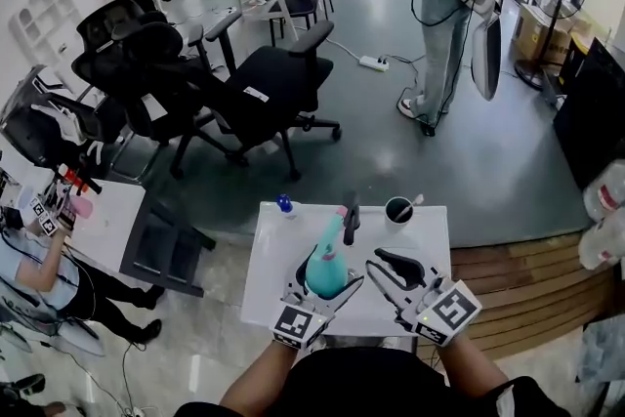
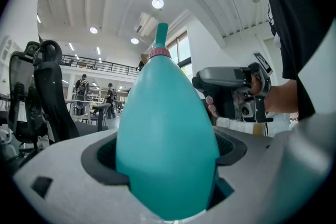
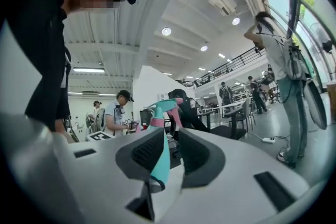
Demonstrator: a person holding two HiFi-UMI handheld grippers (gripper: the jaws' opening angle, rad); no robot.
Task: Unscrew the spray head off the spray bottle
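A teal spray bottle with a pink collar stands upright on the white table. Its teal spray head is on top. My left gripper is shut on the bottle's wide body, whose neck rises above the jaws. My right gripper hovers just right of the bottle, apart from it, jaws open and empty. In the right gripper view the spray head shows beyond the gap between the pads. The right gripper, in a hand, also shows in the left gripper view.
A dark cup with a stick in it stands at the table's far right. A small blue-capped item sits at the far left, a black object beside the spray head. Office chairs and a standing person are beyond.
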